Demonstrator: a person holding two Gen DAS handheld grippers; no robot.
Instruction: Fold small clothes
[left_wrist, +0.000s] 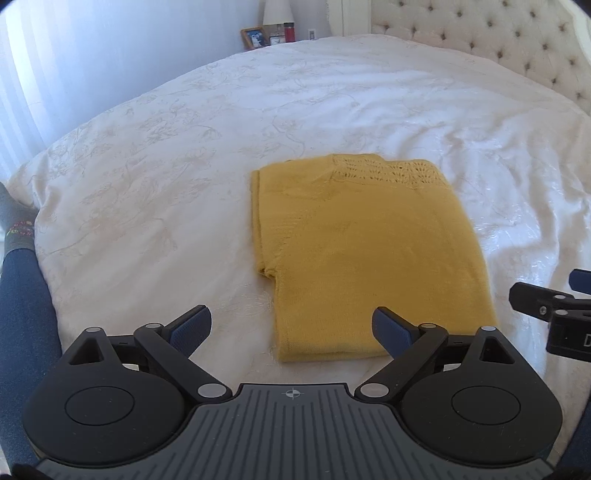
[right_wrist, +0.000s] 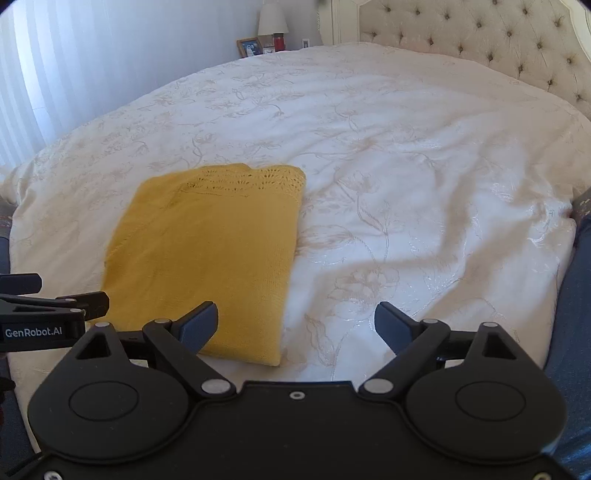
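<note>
A yellow knit garment (left_wrist: 362, 251) lies folded flat in a rough rectangle on the white bed cover (left_wrist: 166, 166); it also shows in the right wrist view (right_wrist: 207, 251). My left gripper (left_wrist: 291, 328) is open and empty, held just above the garment's near edge. My right gripper (right_wrist: 295, 325) is open and empty, over the garment's near right corner and the bare cover beside it. Each gripper shows at the edge of the other's view: the right one (left_wrist: 554, 310) and the left one (right_wrist: 48, 314).
A tufted cream headboard (right_wrist: 498, 48) stands at the far right. A nightstand at the back holds a lamp (right_wrist: 272, 20), a photo frame (right_wrist: 249, 47) and a red jar (right_wrist: 279, 41). A person's blue-clad leg (left_wrist: 26, 317) is at the bed's near left edge.
</note>
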